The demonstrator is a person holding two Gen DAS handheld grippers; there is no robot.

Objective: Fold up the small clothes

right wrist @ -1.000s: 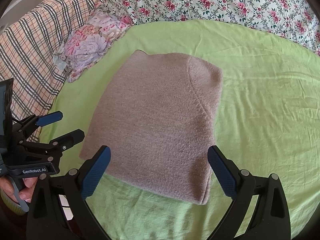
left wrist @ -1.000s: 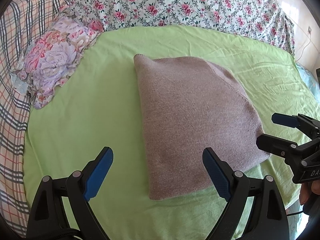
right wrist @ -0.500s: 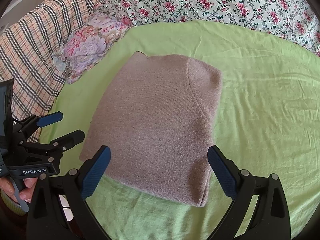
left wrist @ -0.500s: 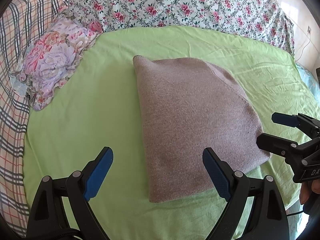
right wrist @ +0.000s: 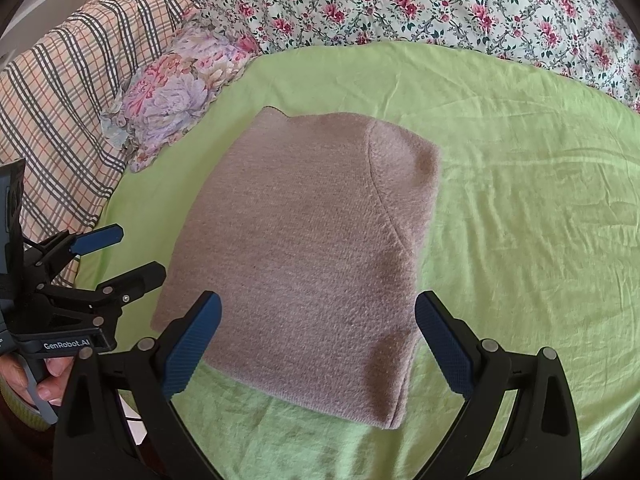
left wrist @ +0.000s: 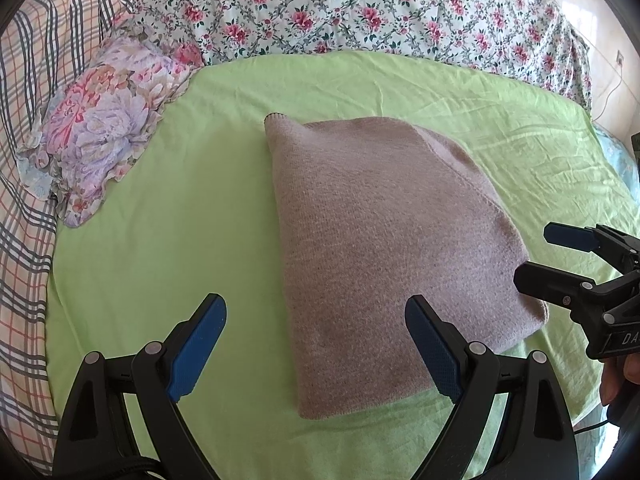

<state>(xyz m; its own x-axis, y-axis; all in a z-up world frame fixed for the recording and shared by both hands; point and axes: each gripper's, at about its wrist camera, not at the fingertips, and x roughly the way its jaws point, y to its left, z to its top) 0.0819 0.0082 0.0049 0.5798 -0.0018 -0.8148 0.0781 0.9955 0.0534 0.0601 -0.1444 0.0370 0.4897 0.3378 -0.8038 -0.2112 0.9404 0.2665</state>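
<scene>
Left wrist view first: the sweater [left wrist: 392, 256] lies on the green sheet [left wrist: 168, 216] as a thick, squared-off packet, just ahead of the left gripper [left wrist: 316, 344]. Its near edge reaches in between that gripper's blue fingers [left wrist: 198, 344], closer to the right-hand one, but nothing presses on it. Those fingers stand spread wide and hold nothing.

From the right wrist view the same packet sits ahead of the right gripper [right wrist: 318, 344], its near hem running between the two pads [right wrist: 444, 350]. That pair is spread wide too, with no cloth caught. Each gripper shows in the other's view, off to the side of the sweater's near corner, apart from the knit as far as I can tell.

Judging by how it lies, the folding looks about done. The sleeves are tucked out of sight, the sides are fairly straight, and the layers stack evenly. One curved seam shows on top toward the far right corner, and a small tip of fabric pokes out at the far left corner. What could be left is a little tidying of that tip, or moving the packet aside.

The flowered pillow [left wrist: 100, 128] and the plaid blanket [right wrist: 60, 92] sit far off to the left of the fingers, and the rose-print quilt [right wrist: 440, 0] lies well beyond them. I see no other garment waiting on the sheet.
</scene>
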